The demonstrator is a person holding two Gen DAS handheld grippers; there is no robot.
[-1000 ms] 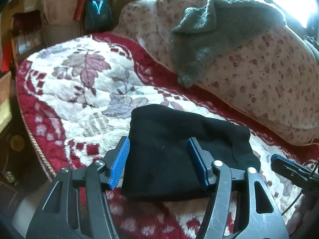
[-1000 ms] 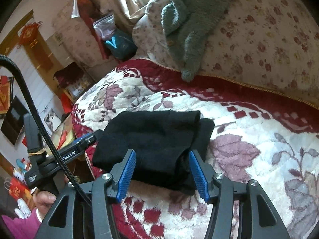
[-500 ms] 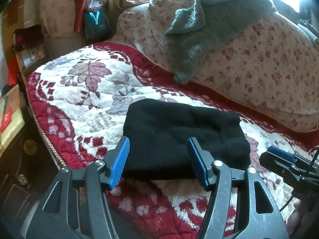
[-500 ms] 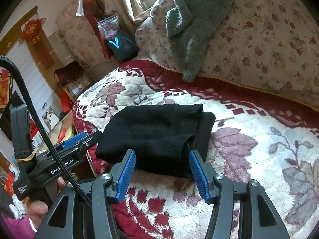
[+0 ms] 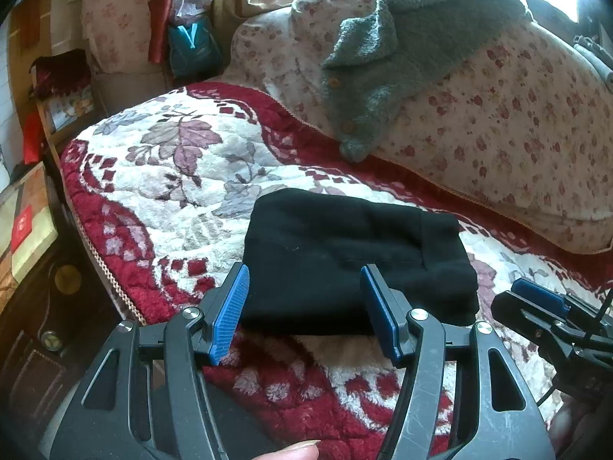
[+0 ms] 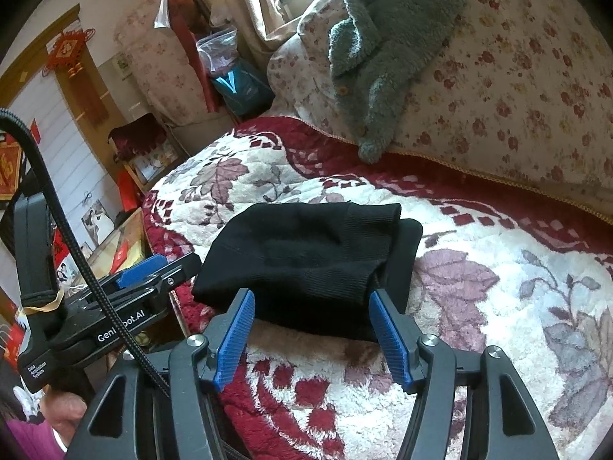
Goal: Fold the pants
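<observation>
A: Pants (image 5: 356, 257) status and location?

B: A black, compact folded bundle lying on the floral bed cover (image 5: 161, 176), near the front edge of the bed. Judged complete or nearly so: the stack reads as several layers.

A: Orientation relative to each claw?

B: The bundle lies directly ahead of both. Its long axis runs left to right across the left claw (image 5: 302, 316) view. The right claw (image 6: 312, 331) looks at its right end, where an under layer (image 6: 404, 260) sticks out past the ribbed top layer. Neither claw touches the cloth; both sit just short of the near edge, about equally close.

A: Claw state?

B: Both are spread wide with nothing between the blue pads.

A: Other items?

B: A grey fleece jacket (image 5: 406, 57) is draped over the flowered pillow (image 5: 517, 145) behind, well apart from the bundle.

A: What cannot be confirmed?

B: The number of layers, the waistband position and the underside are not visible. The black fabric hides creases. Each claw appears only partly in the other's view.
</observation>
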